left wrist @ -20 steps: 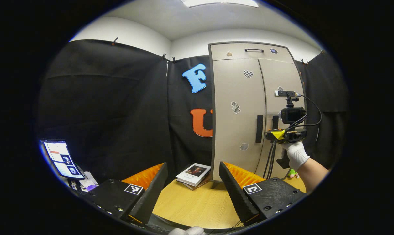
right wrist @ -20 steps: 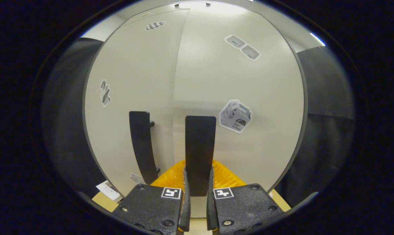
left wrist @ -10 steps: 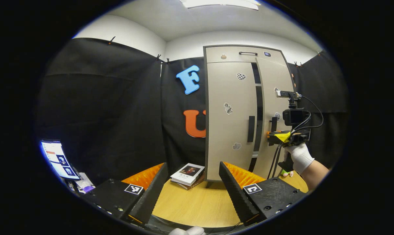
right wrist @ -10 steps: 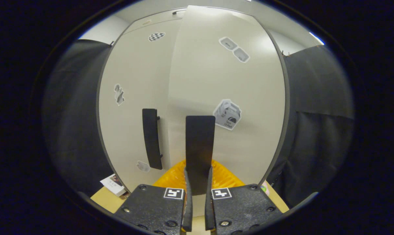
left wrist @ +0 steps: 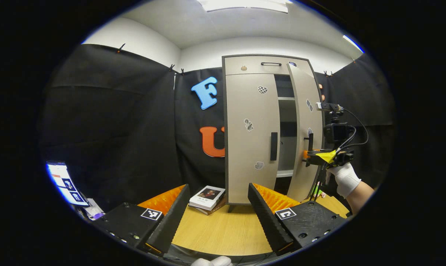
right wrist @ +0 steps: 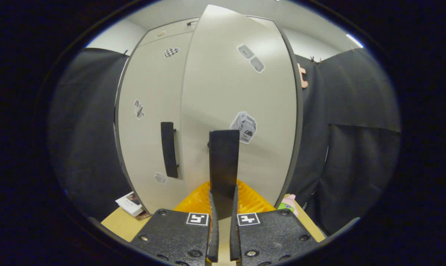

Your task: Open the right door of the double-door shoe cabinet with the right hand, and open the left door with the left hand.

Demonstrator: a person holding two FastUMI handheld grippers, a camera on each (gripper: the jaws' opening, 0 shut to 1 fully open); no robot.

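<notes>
Right gripper (right wrist: 220, 225) fingers pinch right door handle (right wrist: 223, 168); left gripper (left wrist: 215, 216) fingers spread. Risk: handle slips out, door (right wrist: 241, 122) stays half-open.

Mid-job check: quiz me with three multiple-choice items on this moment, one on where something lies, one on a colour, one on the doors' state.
1. Where do the books lie?
A. on the table, left of the cabinet's foot
B. on a cabinet shelf
C. on the floor

2. What colour is the left door handle?
A. orange
B. black
C. white

3. How do the doors stand?
A. both shut
B. both open
C. right door swung partly open, left door shut

Answers:
1 A, they rest on the wooden table.
2 B, a dark bar on the pale door.
3 C, shelves show in the gap, and the right hand-held gripper is clamped on the right door handle.
</notes>
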